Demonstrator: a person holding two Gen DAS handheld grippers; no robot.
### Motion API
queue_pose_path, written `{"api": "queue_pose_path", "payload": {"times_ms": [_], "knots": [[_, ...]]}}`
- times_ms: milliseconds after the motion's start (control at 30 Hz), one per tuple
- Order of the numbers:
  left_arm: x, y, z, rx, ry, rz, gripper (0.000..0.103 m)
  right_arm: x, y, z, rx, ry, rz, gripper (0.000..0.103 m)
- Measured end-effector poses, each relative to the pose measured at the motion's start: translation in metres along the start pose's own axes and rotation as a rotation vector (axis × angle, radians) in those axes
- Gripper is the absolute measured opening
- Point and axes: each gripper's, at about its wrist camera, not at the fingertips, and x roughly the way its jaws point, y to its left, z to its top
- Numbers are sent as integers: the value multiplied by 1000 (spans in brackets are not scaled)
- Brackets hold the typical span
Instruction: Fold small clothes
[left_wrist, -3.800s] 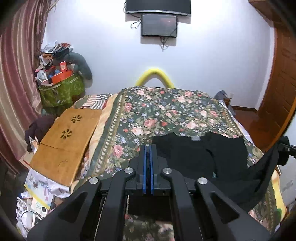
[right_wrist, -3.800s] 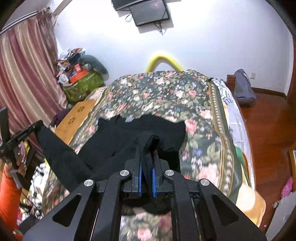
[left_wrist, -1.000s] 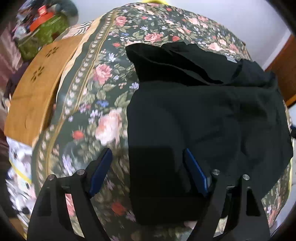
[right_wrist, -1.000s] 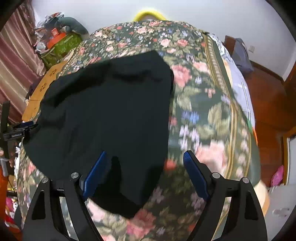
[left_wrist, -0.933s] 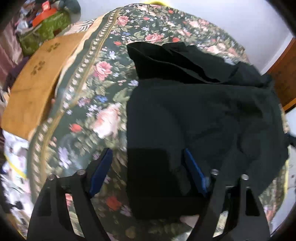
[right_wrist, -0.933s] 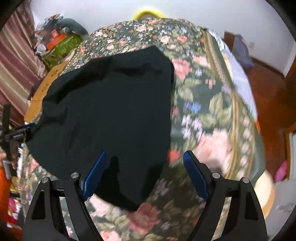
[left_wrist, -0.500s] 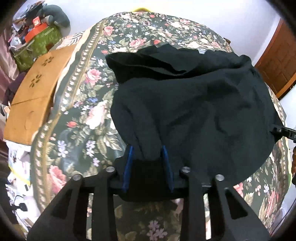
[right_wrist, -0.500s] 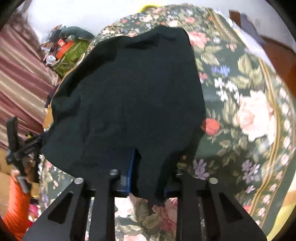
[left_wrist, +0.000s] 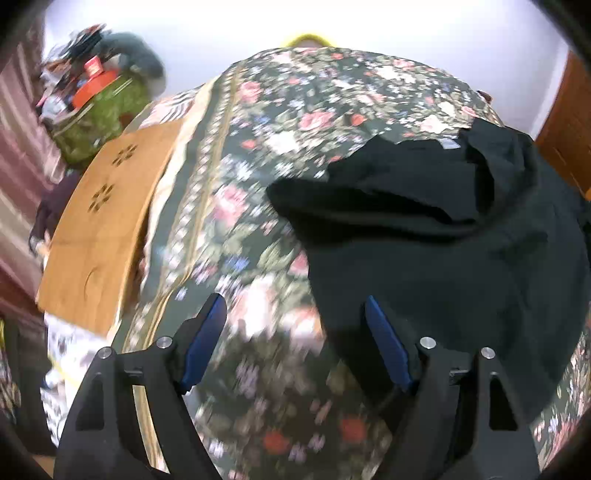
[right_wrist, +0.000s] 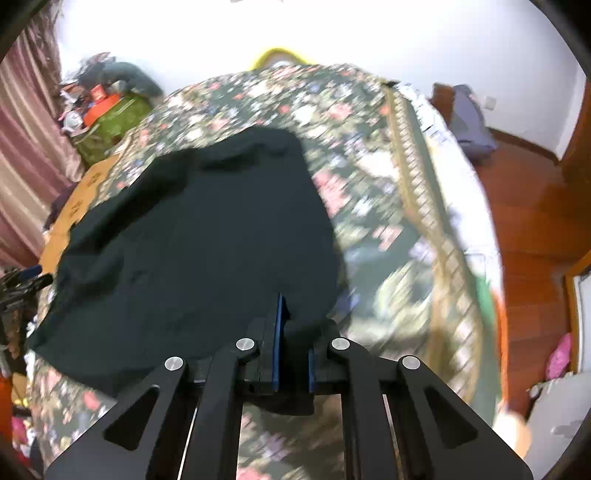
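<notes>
Left wrist view: my left gripper (left_wrist: 293, 341) hangs spread wide over the floral bedspread (left_wrist: 258, 155), its jaws just sprung apart, nothing between the blue pads (left_wrist: 203, 341). The black garment (left_wrist: 454, 258) lies just to its right on the bed, its near left edge brushing past the right-hand pad, which does not press it. The cloth is matte, thin and limp, bunched into soft ridges at the far end where a small pale label (left_wrist: 448, 144) shows. A flat wooden board (left_wrist: 107, 229) with flower-shaped cut-outs sits off the bed's left side, a green bag (left_wrist: 96, 118) heaped with clutter beyond it.

Right wrist view: my right gripper (right_wrist: 293, 345) is clenched on the garment's (right_wrist: 199, 240) near right corner, its jaws just drawn together, a tuck of black cloth pinched between the pads. The rest spreads across the bedspread (right_wrist: 388, 184) in a broad rounded sheet, slack and creased near the top. A red wooden floor (right_wrist: 535, 221) shines past the mattress edge.

I judge the fold to be mid-way: one corner held, the other let go. Next I need my left tongs to take the near left edge again, so both corners can lift and carry evenly over the far end
</notes>
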Motion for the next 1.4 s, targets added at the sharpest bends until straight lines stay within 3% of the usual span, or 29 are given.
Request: {"api": "queue_pose_path", "payload": {"times_ms": [67, 167, 300, 533, 600, 667, 700, 767, 800, 1033, 1200, 1400], "knots": [[12, -9, 11, 43, -5, 3, 87, 2, -6, 3, 3, -6, -22, 9], [38, -20, 27, 76, 23, 5, 88, 11, -10, 8, 1, -8, -58, 9], [47, -21, 33, 12, 24, -53, 88, 20, -18, 12, 24, -13, -117, 6], [44, -16, 21, -49, 44, -106, 88, 3, -15, 18, 40, -15, -122, 10], [37, -11, 17, -80, 48, -113, 88, -10, -8, 17, 22, -23, -120, 23], [26, -6, 9, -107, 35, -113, 88, -28, 1, 14, 15, -45, -101, 48], [18, -3, 5, -112, 25, -110, 88, -37, 6, 12, 15, -58, -89, 54], [-1, -2, -6, -108, -1, -98, 88, -54, 16, 7, 31, -84, -63, 81], [-11, -1, -11, -104, -14, -93, 88, -64, 23, 2, 50, -95, -43, 85], [-74, 2, -48, -95, -114, -69, 88, -61, 73, -26, 82, -4, 98, 85], [-99, 4, -69, -85, -150, -86, 88, -32, 107, -45, 164, 97, 231, 85], [-115, 7, -85, -65, -178, -99, 88, 11, 150, -55, 191, 200, 317, 85]]}}
